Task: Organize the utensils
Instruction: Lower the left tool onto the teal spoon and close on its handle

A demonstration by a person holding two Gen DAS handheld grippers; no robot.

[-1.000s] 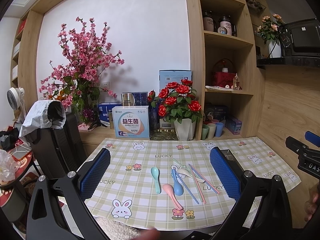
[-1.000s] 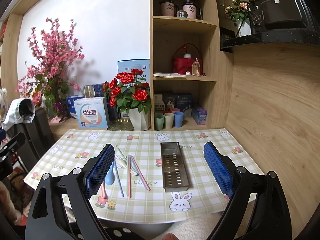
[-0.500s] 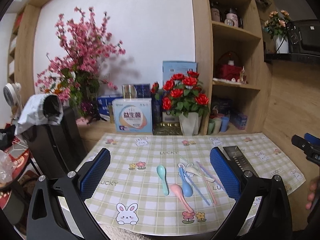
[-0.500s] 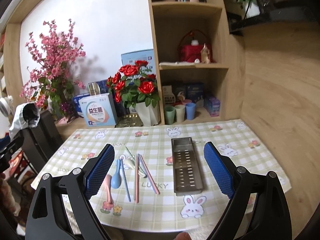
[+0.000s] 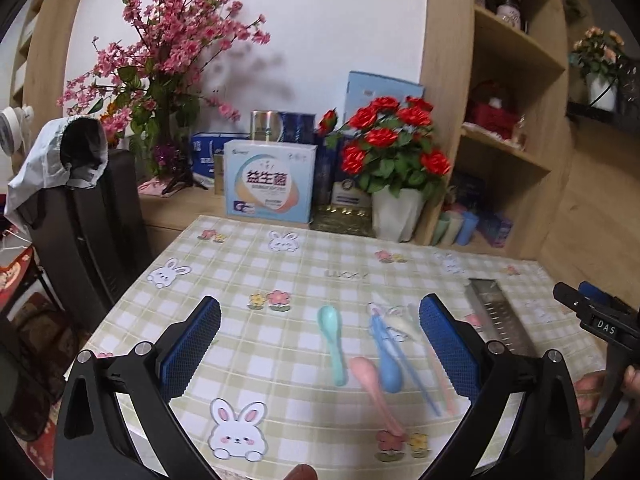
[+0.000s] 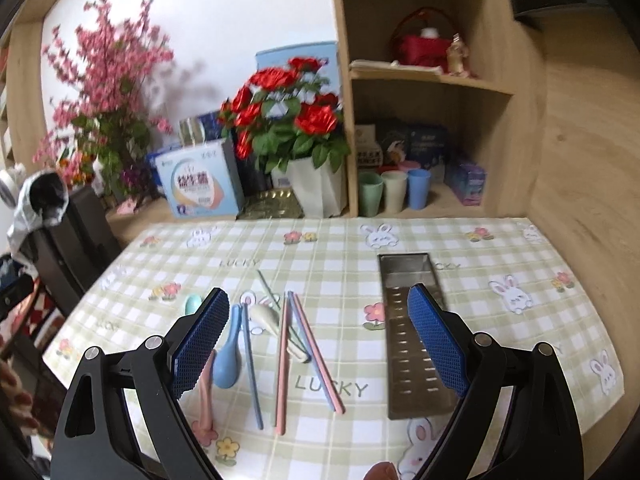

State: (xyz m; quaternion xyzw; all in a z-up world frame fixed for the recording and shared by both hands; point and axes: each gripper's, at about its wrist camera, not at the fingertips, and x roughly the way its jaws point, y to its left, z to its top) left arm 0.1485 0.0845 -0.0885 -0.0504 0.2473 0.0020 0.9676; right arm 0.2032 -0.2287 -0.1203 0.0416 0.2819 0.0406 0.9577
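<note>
On the checked tablecloth (image 5: 256, 344) lie a green spoon (image 5: 332, 336), a pink spoon (image 5: 370, 380), a blue spoon (image 5: 386, 356), a white spoon (image 6: 272, 322) and pastel chopsticks (image 6: 284, 356). To their right sits a perforated steel tray (image 6: 412, 332), with nothing in it. My left gripper (image 5: 320, 352) hovers open above the spoons. My right gripper (image 6: 316, 344) hangs open over the chopsticks and the tray's left edge. Neither holds anything. The right gripper's body (image 5: 600, 320) shows at the left wrist view's right edge.
A white pot of red roses (image 6: 296, 132), a white-and-blue box (image 5: 268, 180) and three cups (image 6: 394, 196) stand behind the table. A shelf unit (image 6: 432, 80) rises at the back right. A black chair (image 5: 84, 216) with a draped grey cloth stands left.
Both grippers have moved forward and down toward the table, so the utensils and tray now sit larger and closer between the fingers. Both stay open.
</note>
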